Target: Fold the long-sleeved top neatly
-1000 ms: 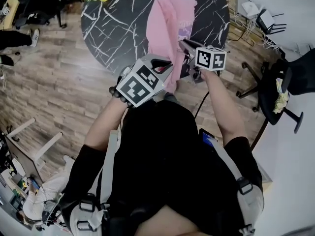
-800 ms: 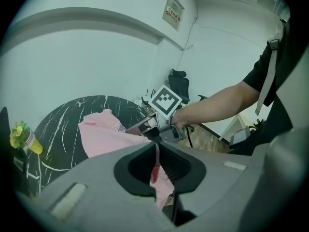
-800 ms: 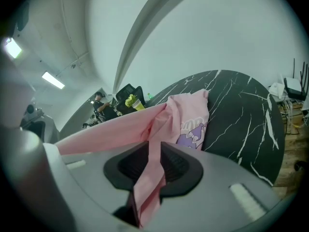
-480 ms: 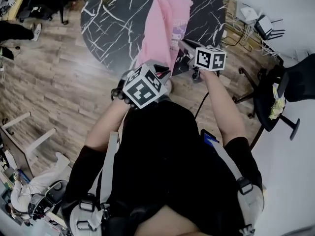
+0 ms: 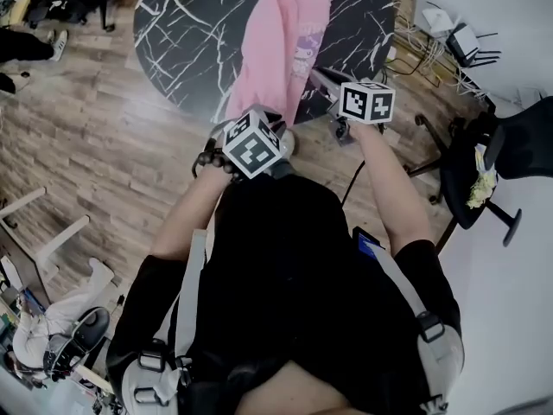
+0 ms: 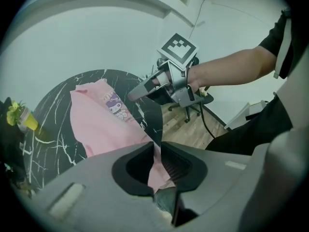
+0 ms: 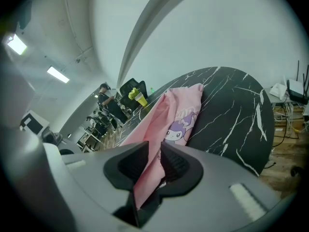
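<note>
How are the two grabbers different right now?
The left gripper is held back by the near edge of the table, close to the person; the right gripper reaches further out over it. The left gripper's jaws have just been opening slightly, with the pink top between them; the right gripper's jaws are clamped on it. Both pinch the pink top.

Forearms extended, the left hand-held gripper and right hand-held gripper tilt downward, each clamped on the pink long-sleeved top.
</note>
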{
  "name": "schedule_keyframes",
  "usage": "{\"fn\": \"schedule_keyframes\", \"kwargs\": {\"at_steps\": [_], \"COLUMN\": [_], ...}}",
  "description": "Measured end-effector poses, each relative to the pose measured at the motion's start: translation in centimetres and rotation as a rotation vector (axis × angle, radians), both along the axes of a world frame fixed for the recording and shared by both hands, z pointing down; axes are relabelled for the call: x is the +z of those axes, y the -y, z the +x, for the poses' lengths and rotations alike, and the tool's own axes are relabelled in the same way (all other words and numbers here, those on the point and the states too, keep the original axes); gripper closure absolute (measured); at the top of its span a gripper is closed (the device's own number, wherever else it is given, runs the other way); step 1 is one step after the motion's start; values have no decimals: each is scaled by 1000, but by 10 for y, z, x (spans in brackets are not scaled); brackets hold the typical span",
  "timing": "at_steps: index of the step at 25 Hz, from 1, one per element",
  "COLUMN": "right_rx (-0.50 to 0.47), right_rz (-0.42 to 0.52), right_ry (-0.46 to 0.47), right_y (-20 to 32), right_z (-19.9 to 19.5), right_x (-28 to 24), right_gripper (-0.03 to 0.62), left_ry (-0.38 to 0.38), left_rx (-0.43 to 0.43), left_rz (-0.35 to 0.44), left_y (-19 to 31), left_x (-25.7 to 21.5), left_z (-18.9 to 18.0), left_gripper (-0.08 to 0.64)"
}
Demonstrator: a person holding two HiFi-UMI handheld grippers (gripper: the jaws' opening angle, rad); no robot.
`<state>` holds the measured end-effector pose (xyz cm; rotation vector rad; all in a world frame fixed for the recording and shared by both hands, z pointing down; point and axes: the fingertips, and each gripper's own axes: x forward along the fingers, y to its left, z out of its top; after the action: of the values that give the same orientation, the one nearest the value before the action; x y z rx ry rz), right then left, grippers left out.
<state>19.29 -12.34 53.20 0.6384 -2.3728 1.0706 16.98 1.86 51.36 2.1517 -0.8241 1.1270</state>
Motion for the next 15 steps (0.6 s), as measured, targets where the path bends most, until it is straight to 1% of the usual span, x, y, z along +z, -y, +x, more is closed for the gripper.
{"fn": "schedule_keyframes", "kwargs": {"at_steps": [3,6,8,12,15], "right_rx": [0,5,8,11,-46], "right_rz": [-2,-8,-9,-20,-21], "right_ry": [-4,-7,-6,-13,-25], "right_y": [-1,-2,-1,-2,-18], "right_z": [4,8,10,11,5], "right_x": [3,5,6,9,13], "right_gripper": [507,506,506,507,506], "left_ry": [-74,-109,-113,-94,-74], "left_rx": [-21,-43,-49,-77,-118], "left_rz": [-4,-6,-13,-21,-40], "left_y": [0,3,4,5,1], "left_x": [-1,-2,0,9,18], "left_z": [11,14,12,-2,-20], "left_gripper": [449,438,439,440,445]}}
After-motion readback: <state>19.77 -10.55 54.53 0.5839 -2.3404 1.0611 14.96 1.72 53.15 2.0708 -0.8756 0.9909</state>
